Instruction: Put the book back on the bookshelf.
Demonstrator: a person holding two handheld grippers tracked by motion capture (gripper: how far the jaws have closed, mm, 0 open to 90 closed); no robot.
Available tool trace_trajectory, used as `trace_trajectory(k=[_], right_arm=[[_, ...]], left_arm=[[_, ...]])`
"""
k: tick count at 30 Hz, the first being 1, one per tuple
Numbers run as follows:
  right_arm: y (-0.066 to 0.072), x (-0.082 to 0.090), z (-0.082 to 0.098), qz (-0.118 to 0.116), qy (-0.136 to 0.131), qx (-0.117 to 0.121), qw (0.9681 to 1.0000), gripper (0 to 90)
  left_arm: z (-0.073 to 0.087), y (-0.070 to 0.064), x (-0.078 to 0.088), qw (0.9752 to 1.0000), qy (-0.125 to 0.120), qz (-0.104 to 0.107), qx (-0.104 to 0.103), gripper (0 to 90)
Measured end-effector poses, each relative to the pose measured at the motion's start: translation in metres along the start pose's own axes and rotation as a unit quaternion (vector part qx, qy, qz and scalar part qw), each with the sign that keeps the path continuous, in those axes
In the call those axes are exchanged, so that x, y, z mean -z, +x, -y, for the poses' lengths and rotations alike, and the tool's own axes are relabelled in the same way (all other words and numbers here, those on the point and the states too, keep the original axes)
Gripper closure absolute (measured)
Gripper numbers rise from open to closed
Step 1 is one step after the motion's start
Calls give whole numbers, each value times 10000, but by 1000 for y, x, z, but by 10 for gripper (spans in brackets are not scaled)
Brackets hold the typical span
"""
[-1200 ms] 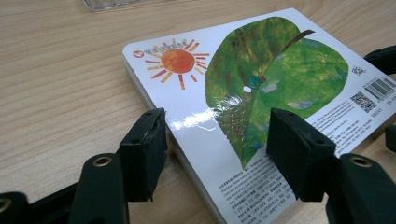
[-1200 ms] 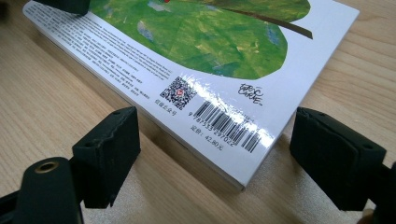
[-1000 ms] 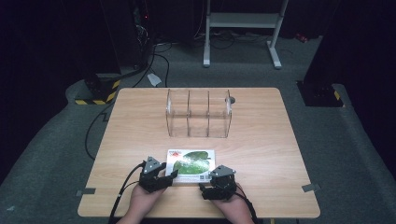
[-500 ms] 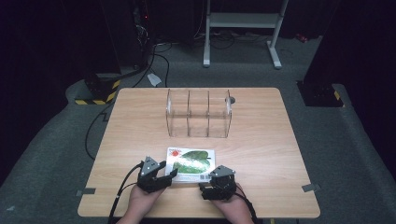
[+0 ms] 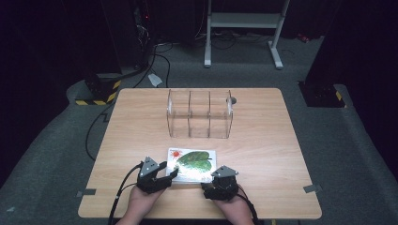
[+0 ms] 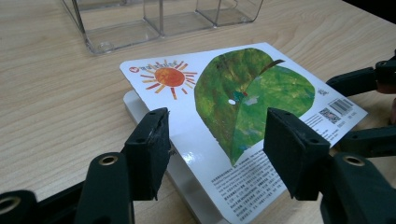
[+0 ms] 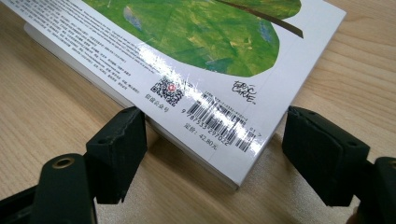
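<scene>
1. While the book [image 5: 191, 163] lies flat, back cover up, near the front edge of the wooden table [image 5: 263, 140], both grippers sit at its near corners.
2. Left gripper [image 5: 162, 177]: at the book's near-left corner, jaws about half open and straddling that corner in the left gripper view [image 6: 212, 140]. They have just been closing a little. Pads are not pressing on the book; nothing held.
3. Right gripper [image 5: 217, 183]: at the book's near-right corner, the one with the barcode [image 7: 224, 123]. Jaws wide, one on each side of the corner in the right gripper view [image 7: 210, 154], and they have just been closing somewhat. There is a gap between pads and book; no grip.
4. Book cover: a big green leaf [image 6: 252, 95], an orange sun [image 6: 169, 76], and small print along the near edge. Book is thick, with white page edges showing.
5. Clear plastic organizer [image 5: 200, 114] with three compartments stands farther back at table centre, well apart from the book.
6. Person's hands [image 5: 141, 201] come in from the bottom edge, one on each gripper.
</scene>
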State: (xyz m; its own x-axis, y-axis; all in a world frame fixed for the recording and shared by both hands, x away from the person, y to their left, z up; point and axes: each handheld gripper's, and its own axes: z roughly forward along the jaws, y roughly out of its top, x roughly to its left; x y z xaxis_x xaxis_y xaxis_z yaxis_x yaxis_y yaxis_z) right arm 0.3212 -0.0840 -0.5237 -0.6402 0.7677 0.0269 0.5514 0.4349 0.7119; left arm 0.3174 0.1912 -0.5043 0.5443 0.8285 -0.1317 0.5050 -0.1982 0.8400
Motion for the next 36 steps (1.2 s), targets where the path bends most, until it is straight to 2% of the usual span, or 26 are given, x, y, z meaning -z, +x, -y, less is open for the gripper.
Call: trace_trajectory(k=[4,8,10,13,16,19,21,22,24,27,30,33,34,36], right_arm=[[0,0,0,-4,-4,-22,10000,222],[0,0,0,2,-2,-25,10000,221],[1,0,0,2,8,-39,10000,222],[1,0,1,2,-2,-45,10000,222],[1,0,0,3,9,-38,10000,222],[0,1,0,-10,30,-8,10000,230],[0,4,1,-29,8,-5,10000,268],[0,5,2,0,-21,78,10000,282],[1,8,4,-7,-41,78,10000,306],[-1,13,6,-116,-115,-67,9998,326],[-3,17,9,-116,-173,-130,9997,334],[-5,19,11,-132,-266,-187,9994,344],[-7,20,10,-219,-264,-270,9990,345],[-9,21,10,-235,-319,-308,9987,358]], left_arm=[[0,8,-5,9995,126,119,251,372],[-3,16,-18,9967,283,377,655,340],[-4,18,-22,9958,259,512,719,354],[-7,17,-27,9951,293,672,666,361],[-7,18,-28,9948,303,746,628,367],[-9,22,-25,9947,268,804,577,430],[-9,23,-24,9941,262,864,596,461],[-9,23,-24,9946,283,848,535,472],[-7,22,-24,9955,381,771,407,487],[-6,20,-24,9962,458,699,242,499],[-5,19,-22,9970,434,640,-1,520],[-3,18,-20,9974,348,635,-48,550],[-3,18,-19,9974,344,626,-103,564],[-2,16,-17,9977,270,598,-179,574]])
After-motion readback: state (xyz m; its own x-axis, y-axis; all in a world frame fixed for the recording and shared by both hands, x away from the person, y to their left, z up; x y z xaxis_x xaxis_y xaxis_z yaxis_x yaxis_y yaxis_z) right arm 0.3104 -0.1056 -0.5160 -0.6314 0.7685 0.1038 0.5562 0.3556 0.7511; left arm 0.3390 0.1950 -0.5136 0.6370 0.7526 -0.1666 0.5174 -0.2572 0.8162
